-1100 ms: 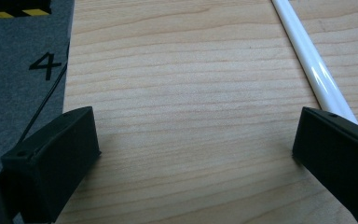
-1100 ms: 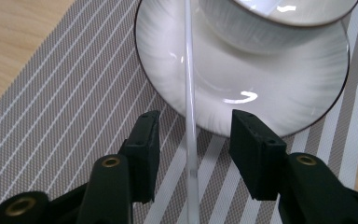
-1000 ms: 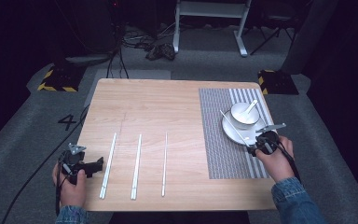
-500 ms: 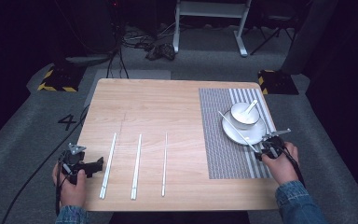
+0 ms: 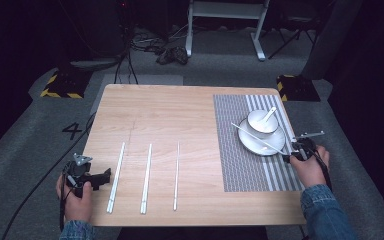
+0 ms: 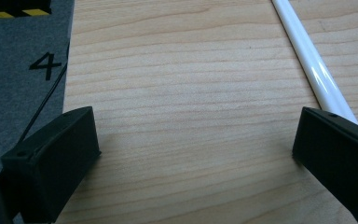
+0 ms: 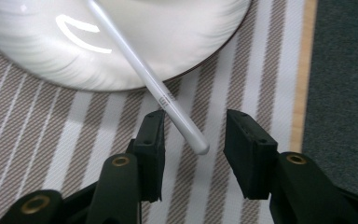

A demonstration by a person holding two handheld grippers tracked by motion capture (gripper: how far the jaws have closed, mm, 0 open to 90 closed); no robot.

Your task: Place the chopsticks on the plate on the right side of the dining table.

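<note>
On striped mat [image 5: 240, 165], plate [image 5: 252, 143] holding bowl [image 5: 260, 123] with spoon [image 5: 269, 116], chopstick [image 5: 257, 137] across plate, both tools [image 5: 289, 156] [image 5: 105, 176] open.

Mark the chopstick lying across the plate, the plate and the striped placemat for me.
chopstick [image 7: 135, 60], right gripper view, mid shaft over the rim.
plate [image 5: 252, 145], high view, bare front rim.
striped placemat [image 5: 240, 170], high view, bare finely striped area.
</note>
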